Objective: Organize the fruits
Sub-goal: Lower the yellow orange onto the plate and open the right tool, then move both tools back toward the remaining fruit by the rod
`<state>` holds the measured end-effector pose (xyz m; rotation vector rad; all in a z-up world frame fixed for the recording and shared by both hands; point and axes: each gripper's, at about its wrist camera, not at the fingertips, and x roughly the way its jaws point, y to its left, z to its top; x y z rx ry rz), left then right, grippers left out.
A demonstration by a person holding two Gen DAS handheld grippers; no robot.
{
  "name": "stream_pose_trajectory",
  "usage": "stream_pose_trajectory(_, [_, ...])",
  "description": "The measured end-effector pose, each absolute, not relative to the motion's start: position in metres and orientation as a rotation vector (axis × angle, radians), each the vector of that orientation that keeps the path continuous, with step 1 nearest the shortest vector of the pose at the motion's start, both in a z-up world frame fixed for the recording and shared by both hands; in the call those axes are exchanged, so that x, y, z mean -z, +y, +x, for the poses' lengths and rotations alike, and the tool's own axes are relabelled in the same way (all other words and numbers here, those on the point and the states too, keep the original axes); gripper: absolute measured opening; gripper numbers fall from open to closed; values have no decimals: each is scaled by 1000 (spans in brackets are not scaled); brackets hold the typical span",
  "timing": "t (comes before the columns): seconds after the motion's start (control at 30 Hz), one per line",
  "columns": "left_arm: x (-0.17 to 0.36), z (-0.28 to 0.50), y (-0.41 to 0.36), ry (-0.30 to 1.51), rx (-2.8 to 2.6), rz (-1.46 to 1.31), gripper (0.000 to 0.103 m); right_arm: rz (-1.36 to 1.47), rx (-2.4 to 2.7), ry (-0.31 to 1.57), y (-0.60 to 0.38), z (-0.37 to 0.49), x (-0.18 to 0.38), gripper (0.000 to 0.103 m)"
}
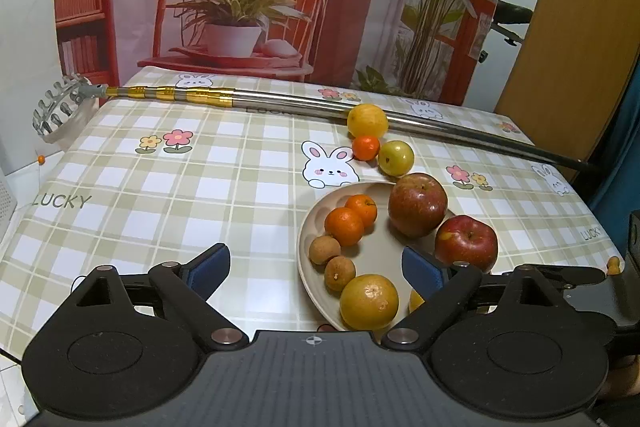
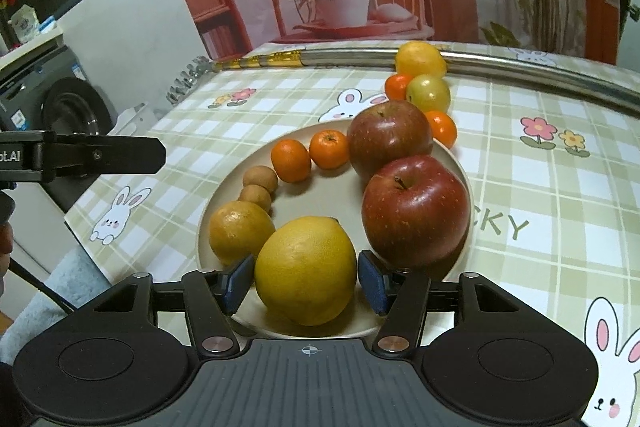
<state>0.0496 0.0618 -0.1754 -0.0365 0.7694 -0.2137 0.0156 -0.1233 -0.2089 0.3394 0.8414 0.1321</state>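
A beige plate holds two red apples, two mandarins, two brown longans, an orange and a large yellow citrus. My right gripper stands open with the yellow citrus between its blue pads; a thin gap shows at the right pad, and the fruit rests on the plate. My left gripper is wide open over the plate's left rim, holding nothing. Off the plate lie a yellow fruit, a mandarin and a green-yellow fruit.
A telescoping metal pole with a clawed head lies across the far side of the checked tablecloth. One more mandarin sits behind the far apple. The table's left edge drops toward a washing machine. A printed backdrop hangs behind.
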Motion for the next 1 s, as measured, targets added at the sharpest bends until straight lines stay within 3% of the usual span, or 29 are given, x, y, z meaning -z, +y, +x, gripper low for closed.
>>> stream_pose_trajectory(0.63, [178, 48, 62, 776, 206, -47, 95, 269, -90, 640, -124, -1, 177, 60])
stream_pose_trajectory(1.0, [183, 48, 61, 789, 206, -52, 95, 279, -72, 624, -128, -2, 176, 59])
